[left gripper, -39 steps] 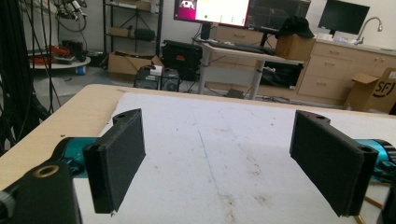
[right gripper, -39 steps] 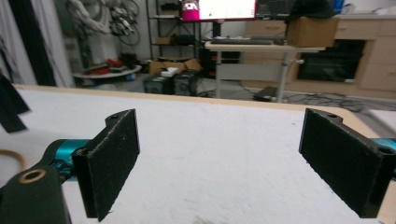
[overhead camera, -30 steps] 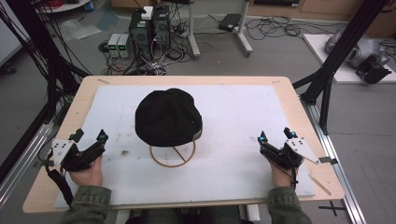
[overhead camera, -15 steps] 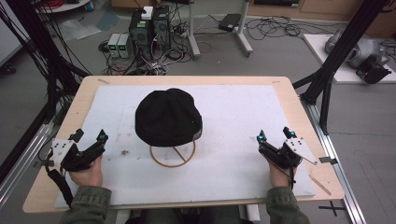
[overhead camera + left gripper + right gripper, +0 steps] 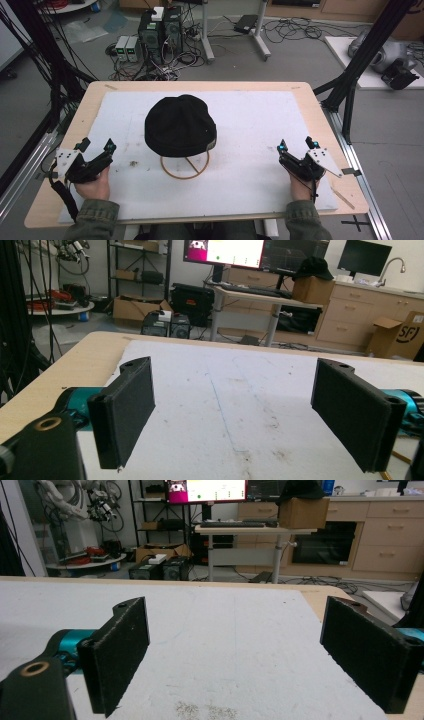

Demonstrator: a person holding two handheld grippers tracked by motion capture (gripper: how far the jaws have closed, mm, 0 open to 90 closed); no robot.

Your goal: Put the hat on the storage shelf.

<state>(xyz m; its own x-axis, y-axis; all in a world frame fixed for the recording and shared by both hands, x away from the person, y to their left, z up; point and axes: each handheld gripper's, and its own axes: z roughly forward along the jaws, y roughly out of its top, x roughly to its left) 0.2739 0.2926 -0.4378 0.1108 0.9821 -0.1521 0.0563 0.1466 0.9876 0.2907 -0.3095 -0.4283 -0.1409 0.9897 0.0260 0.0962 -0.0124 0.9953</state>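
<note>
A black cap (image 5: 180, 124) sits on a wooden stand whose ring base (image 5: 184, 168) rests on the white mat (image 5: 250, 130) at the table's middle. My left gripper (image 5: 96, 146) rests near the front left edge, held by a hand, well left of the cap. Its jaws stand wide apart in the left gripper view (image 5: 235, 410), with bare mat between them. My right gripper (image 5: 297, 145) lies near the front right, clear of the cap. In the right gripper view (image 5: 235, 650) the jaws are spread wide with nothing between them.
The wooden table (image 5: 95, 95) has black frame posts at both sides (image 5: 350, 85). Computers and cables (image 5: 160, 35) lie on the floor beyond the far edge. A desk with monitors (image 5: 225, 250) stands farther back. Dirt specks (image 5: 134, 162) mark the mat.
</note>
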